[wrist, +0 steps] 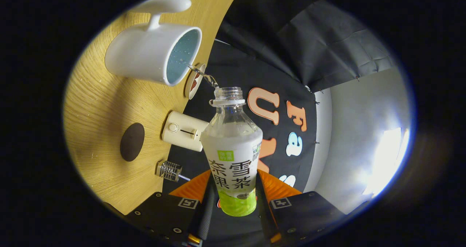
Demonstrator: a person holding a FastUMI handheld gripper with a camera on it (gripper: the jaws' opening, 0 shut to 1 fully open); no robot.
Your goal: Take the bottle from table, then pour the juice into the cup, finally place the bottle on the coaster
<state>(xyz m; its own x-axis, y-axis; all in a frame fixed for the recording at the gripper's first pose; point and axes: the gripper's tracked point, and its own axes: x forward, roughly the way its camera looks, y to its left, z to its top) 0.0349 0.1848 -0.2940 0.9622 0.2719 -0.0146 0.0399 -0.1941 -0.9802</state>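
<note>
The gripper (pixel 233 194) has its 2 fingers closed on the bottle (pixel 233 152), one pressing each side of the lower labelled body, so the bottle sits squarely between them. The bottle is uncapped and tipped over toward the wooden table (pixel 98 105), which stands rotated in this view because the whole gripper is rolled. Its open neck points at the white cup (pixel 145 56), and a thin stream of liquid (pixel 202 75) runs from the bottle's mouth to the cup's rim. The cup stands on the table beyond the fingers, its handle turned away from the bottle and its inside speckled with drops. Pale liquid fills much of the bottle's upper body, with a green band at its base.

Just behind the cup's rim, near the stream, a small round dish (pixel 193 81) with a dark reddish inside lies at the table's edge. Closer to the fingers, a cream box-shaped device (pixel 182 130) with a round knob sits on the table right beside the bottle's shoulder. A dark round coaster (pixel 132 141) lies flat on the wood farther in from that device, well apart from the cup. A small ribbed metal piece (pixel 170 170) on a thin rod rests near the table's edge, just ahead of the left finger. Black cloth (pixel 309 39) hangs behind the bottle.
</note>
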